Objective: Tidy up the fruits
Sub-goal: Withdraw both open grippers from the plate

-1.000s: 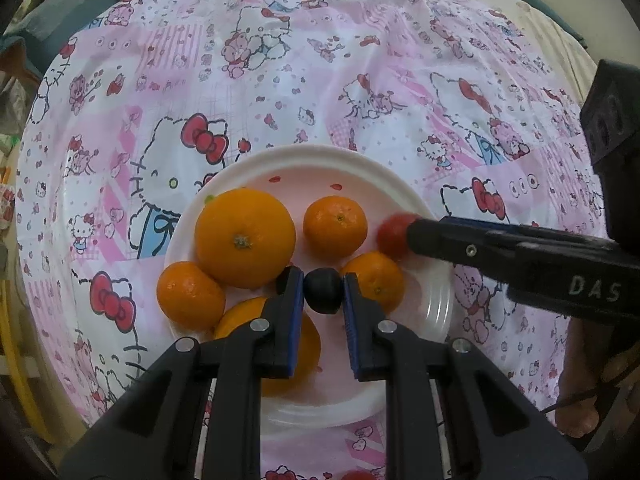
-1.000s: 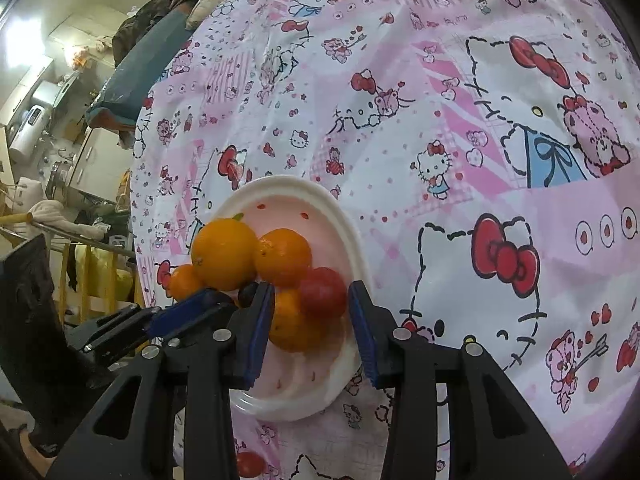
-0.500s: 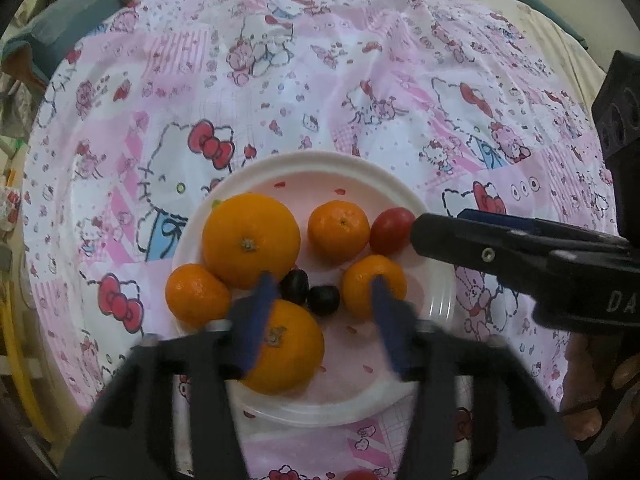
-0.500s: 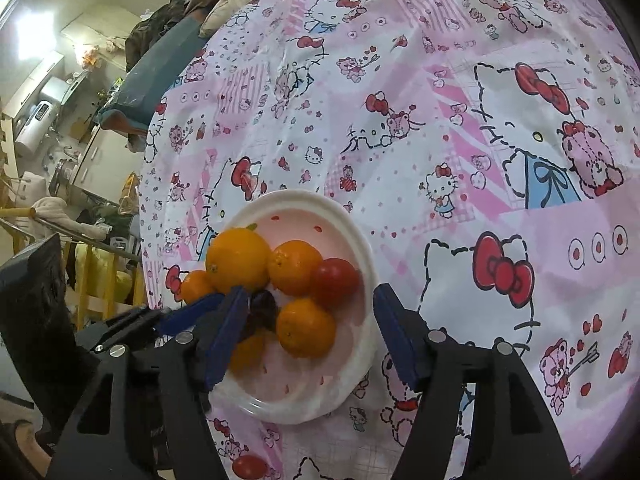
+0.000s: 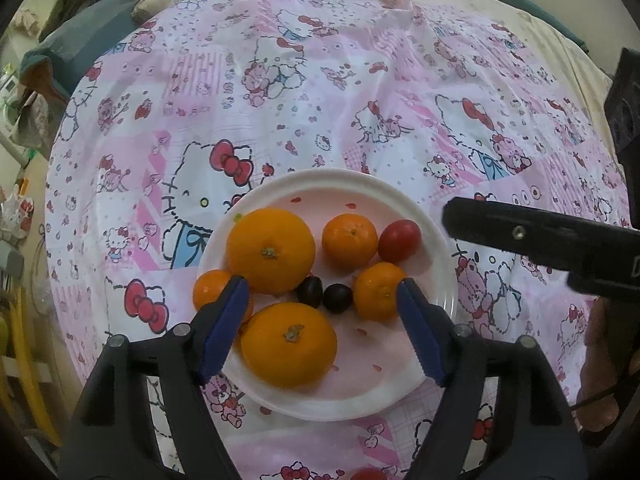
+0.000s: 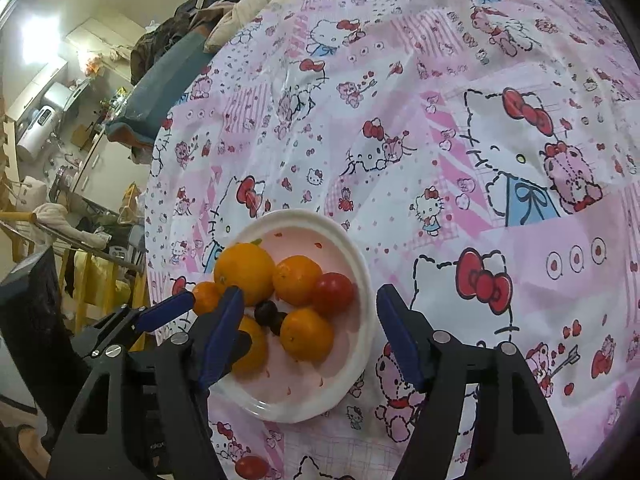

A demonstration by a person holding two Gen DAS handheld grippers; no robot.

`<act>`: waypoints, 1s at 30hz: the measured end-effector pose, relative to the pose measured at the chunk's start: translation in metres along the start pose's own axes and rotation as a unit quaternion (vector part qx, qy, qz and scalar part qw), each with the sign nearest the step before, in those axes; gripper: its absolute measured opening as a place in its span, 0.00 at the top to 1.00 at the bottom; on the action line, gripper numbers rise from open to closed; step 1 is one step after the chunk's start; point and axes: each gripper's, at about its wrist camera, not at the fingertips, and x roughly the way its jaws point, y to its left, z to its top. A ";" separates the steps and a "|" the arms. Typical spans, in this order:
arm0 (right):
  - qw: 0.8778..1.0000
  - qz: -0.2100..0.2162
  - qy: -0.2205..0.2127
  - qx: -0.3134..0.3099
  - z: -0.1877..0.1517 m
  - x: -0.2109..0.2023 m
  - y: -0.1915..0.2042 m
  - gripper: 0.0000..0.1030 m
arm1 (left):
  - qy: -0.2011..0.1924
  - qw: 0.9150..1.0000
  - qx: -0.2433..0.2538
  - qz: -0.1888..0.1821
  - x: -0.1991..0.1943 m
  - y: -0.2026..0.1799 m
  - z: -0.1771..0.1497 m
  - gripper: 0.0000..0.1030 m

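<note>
A white plate lies on the pink Hello Kitty tablecloth. It holds two big oranges, three small tangerines, a red tomato and two dark grapes. My left gripper is open and empty above the plate's near side. My right gripper is open and empty over the plate's right part; its arm shows in the left wrist view.
A second red tomato lies on the cloth near the table's front edge, also at the bottom of the left wrist view. Clothes and bedding lie beyond the far edge. Furniture and clutter stand left of the table.
My left gripper let go of a dark grape onto the plate and opened. My right gripper let go of the red tomato and opened. Both pulled back and up.
</note>
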 end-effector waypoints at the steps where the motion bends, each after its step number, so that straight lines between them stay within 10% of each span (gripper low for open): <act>1: 1.000 0.000 -0.002 0.000 -0.001 -0.002 0.001 0.31 | -0.003 1.000 -0.002 0.001 -0.002 0.001 -0.001 0.29; 30: 0.998 -0.020 -0.041 -0.040 -0.101 -0.081 0.043 0.31 | -0.043 0.997 -0.064 -0.003 -0.094 0.042 -0.070 0.29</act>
